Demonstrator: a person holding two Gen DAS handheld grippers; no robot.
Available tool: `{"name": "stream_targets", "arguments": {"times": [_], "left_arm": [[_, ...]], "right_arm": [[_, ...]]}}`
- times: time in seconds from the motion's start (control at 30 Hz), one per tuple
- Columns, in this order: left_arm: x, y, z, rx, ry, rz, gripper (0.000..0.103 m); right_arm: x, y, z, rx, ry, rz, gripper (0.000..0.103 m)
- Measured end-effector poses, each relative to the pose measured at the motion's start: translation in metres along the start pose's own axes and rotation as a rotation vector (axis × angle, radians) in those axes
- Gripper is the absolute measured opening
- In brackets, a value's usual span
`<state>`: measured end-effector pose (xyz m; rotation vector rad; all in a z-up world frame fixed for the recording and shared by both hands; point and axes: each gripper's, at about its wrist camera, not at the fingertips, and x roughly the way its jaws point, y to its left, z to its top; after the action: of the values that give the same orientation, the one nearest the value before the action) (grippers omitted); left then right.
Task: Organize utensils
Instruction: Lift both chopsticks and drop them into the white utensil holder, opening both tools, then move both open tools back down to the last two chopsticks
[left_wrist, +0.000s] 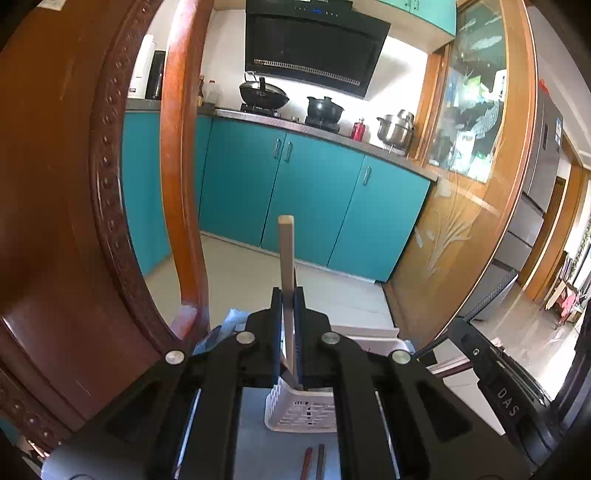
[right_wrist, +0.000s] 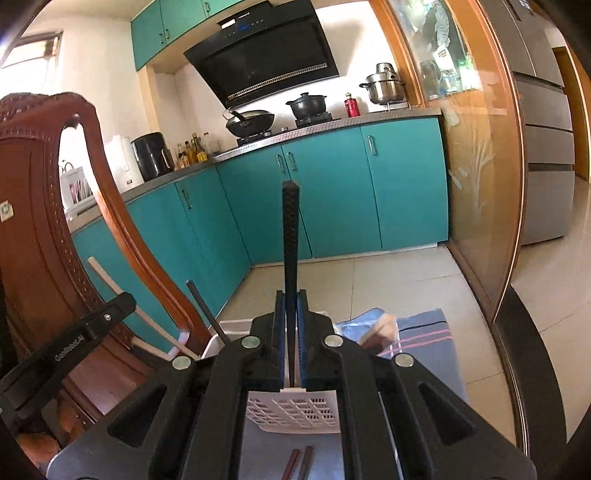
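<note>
Nearest, on the grey bench, two dark chopsticks are seen lying side by side, just before a white slotted basket. Above the basket, the left tongs are pinched on a pale wooden chopstick, held upright. The right tongs are pressed onto a black textured chopstick, also upright. Beyond, a carved wooden chair and teal cabinets are visible.

Teal cabinets ran under a grey bench bearing a wok and pots, below a black range hood. White walls caught daylight from a window. Pale floor tiles met a wood-framed glass partition; a carved wooden chair stood close.
</note>
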<state>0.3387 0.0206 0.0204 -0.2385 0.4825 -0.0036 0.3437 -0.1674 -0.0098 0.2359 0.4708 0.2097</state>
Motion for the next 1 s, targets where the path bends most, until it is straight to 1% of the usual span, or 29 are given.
{"name": "stream_targets", "arguments": {"times": [0.13, 0.17, 0.2, 0.23, 0.27, 0.3, 0.33, 0.37, 0.43, 0.57, 0.63, 0.7, 0.8, 0.87, 0.97, 1.0], "left_arm": [[0.003, -0.002, -0.004, 0.013, 0.012, 0.005, 0.007], [0.001, -0.002, -0.005, 0.017, 0.007, 0.005, 0.007], [0.000, -0.003, -0.004, 0.023, 0.002, 0.003, 0.008], [-0.001, -0.005, -0.003, 0.028, -0.003, 0.003, 0.014], [-0.005, -0.006, -0.003, 0.036, -0.012, 0.002, 0.024], [-0.009, -0.006, -0.004, 0.040, -0.023, 0.003, 0.030], [-0.014, -0.007, -0.004, 0.042, -0.037, 0.003, 0.040], [-0.018, -0.007, -0.004, 0.044, -0.046, 0.000, 0.042], [-0.025, -0.008, -0.006, 0.061, -0.058, -0.008, 0.042], [-0.033, -0.014, -0.018, 0.121, -0.060, 0.020, 0.042], [-0.037, -0.017, -0.024, 0.148, -0.056, 0.030, 0.042], [-0.041, -0.021, -0.030, 0.174, -0.050, 0.031, 0.042], [-0.046, -0.028, -0.041, 0.216, -0.035, 0.050, 0.042], [-0.047, -0.029, -0.048, 0.239, -0.028, 0.061, 0.043], [-0.046, -0.029, -0.060, 0.253, 0.002, 0.067, 0.046], [-0.045, -0.029, -0.063, 0.256, 0.016, 0.068, 0.046]], "right_arm": [[-0.003, 0.003, -0.003, -0.034, 0.004, -0.001, 0.007], [-0.005, 0.002, -0.003, -0.038, -0.001, -0.003, 0.008], [-0.008, 0.003, -0.002, -0.042, -0.008, -0.004, 0.016], [-0.013, 0.003, -0.001, -0.046, -0.016, -0.003, 0.021], [-0.019, 0.002, 0.000, -0.045, -0.030, 0.002, 0.030], [-0.026, 0.000, 0.001, -0.039, -0.046, 0.010, 0.035], [-0.031, -0.001, 0.002, -0.033, -0.058, 0.016, 0.036], [-0.042, -0.003, 0.004, -0.024, -0.077, 0.032, 0.037], [-0.058, -0.006, 0.006, -0.019, -0.102, 0.055, 0.040], [-0.091, -0.009, 0.005, -0.041, -0.166, 0.079, 0.045], [-0.102, -0.009, 0.002, -0.060, -0.183, 0.078, 0.046], [-0.110, -0.007, -0.007, -0.090, -0.177, 0.075, 0.046], [-0.107, -0.010, -0.033, -0.129, -0.105, 0.087, 0.046], [-0.096, -0.013, -0.051, -0.134, -0.026, 0.092, 0.046], [-0.058, -0.021, -0.076, -0.093, 0.172, 0.089, 0.046], [-0.043, -0.022, -0.084, -0.079, 0.251, 0.089, 0.046]]}}
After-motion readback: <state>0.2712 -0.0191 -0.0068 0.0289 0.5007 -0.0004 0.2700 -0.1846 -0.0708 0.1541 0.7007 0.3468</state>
